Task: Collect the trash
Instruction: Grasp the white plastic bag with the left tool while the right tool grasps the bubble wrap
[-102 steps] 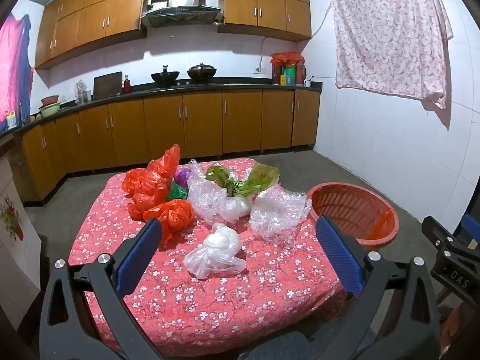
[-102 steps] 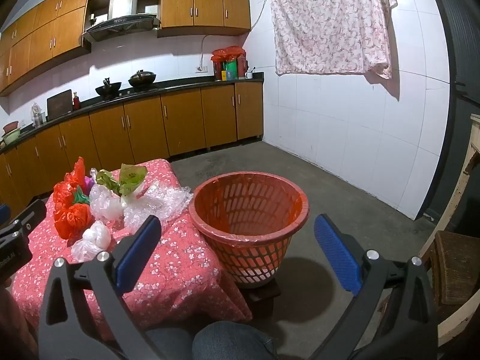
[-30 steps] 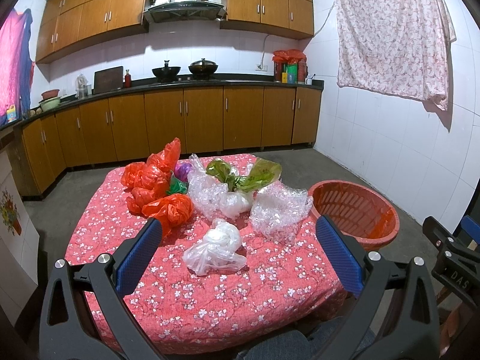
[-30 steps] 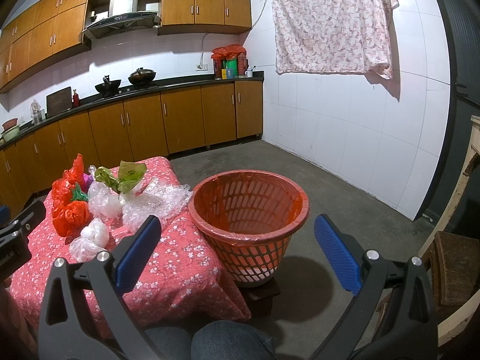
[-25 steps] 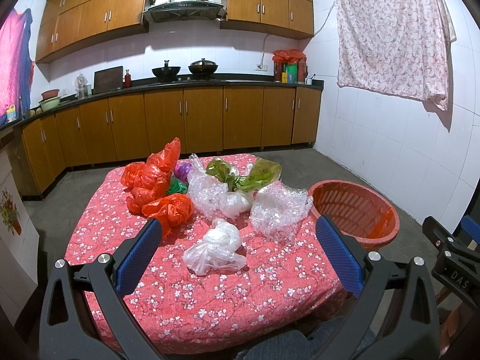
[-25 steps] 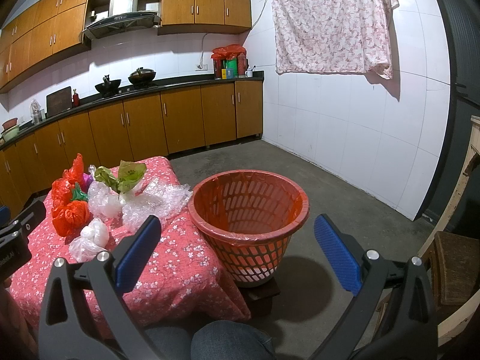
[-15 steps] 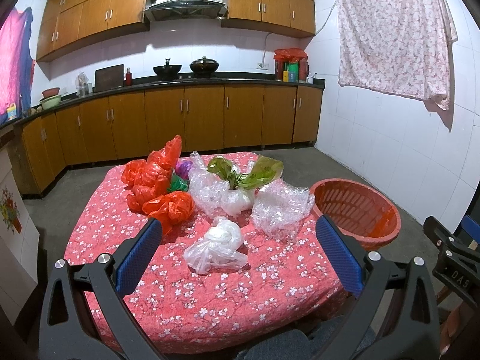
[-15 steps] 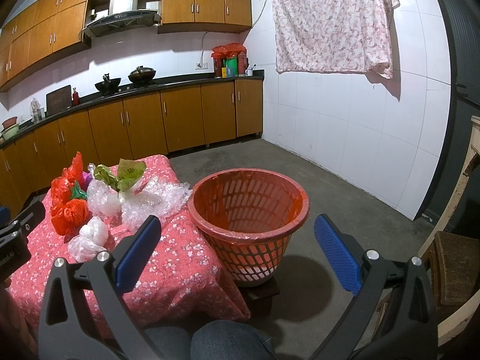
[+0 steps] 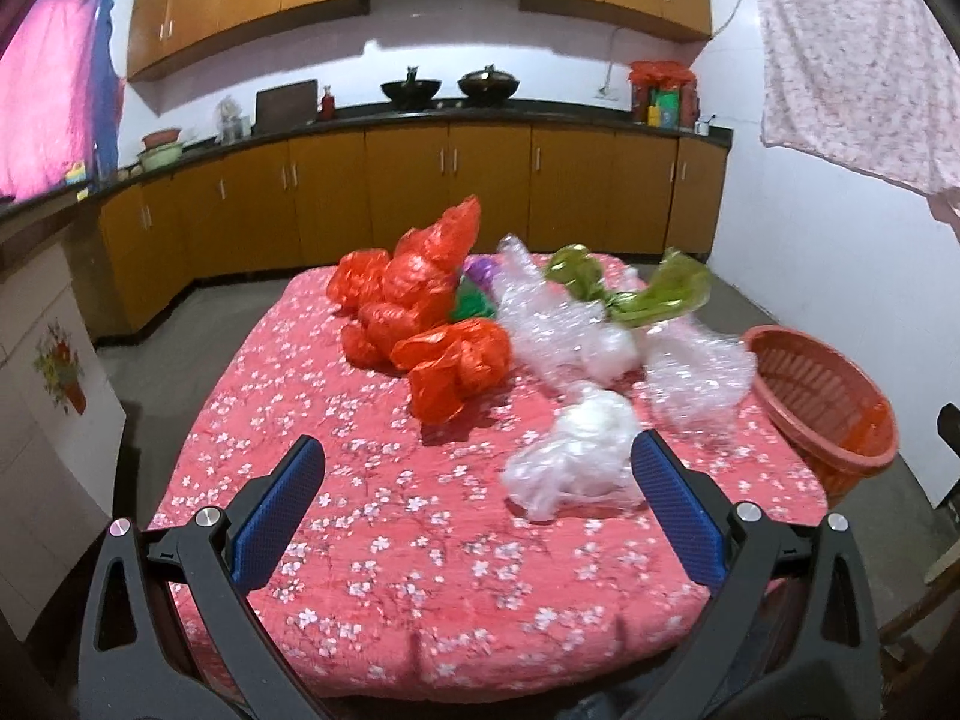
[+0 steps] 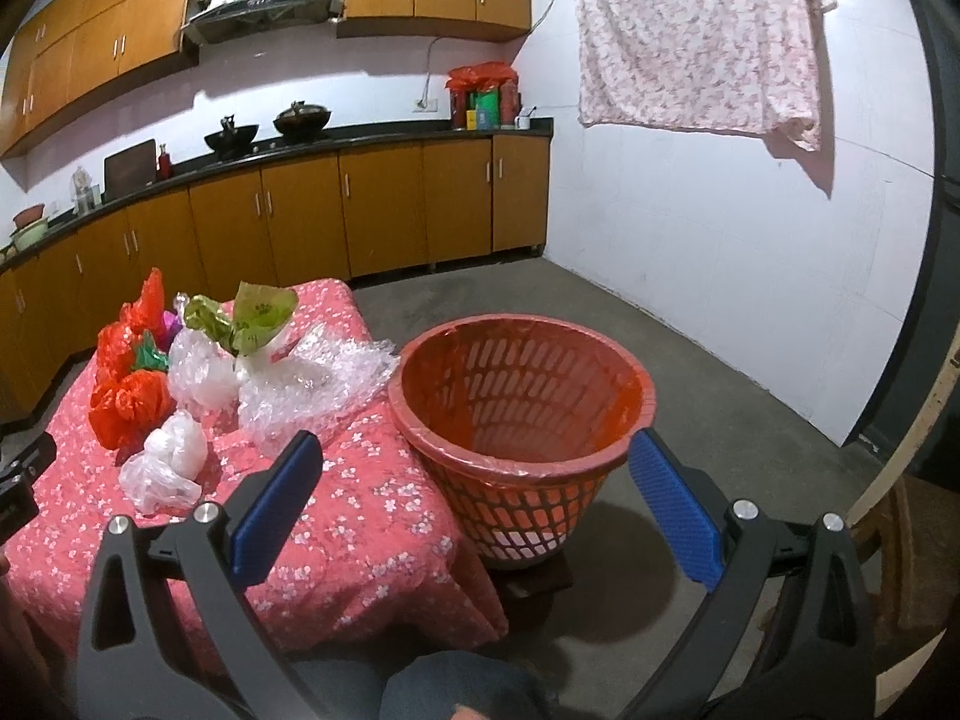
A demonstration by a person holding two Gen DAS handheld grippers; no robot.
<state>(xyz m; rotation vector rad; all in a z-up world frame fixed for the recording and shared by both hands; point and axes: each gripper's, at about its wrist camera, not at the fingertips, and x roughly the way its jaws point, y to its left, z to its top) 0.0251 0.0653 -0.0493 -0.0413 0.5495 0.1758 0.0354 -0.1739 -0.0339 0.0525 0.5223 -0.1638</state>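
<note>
While jaws gape, left gripper (image 9: 477, 483) hovers over tablecloth (image 9: 372, 516).

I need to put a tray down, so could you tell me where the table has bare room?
The near half of the tablecloth is bare, up to the white bag, as is the strip left of the red bags. The far right, beside the basket, is crowded.

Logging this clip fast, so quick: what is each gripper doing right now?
Left gripper: open, empty, above the table short of the white plastic bag.
Right gripper: open, empty, facing the red basket.
</note>
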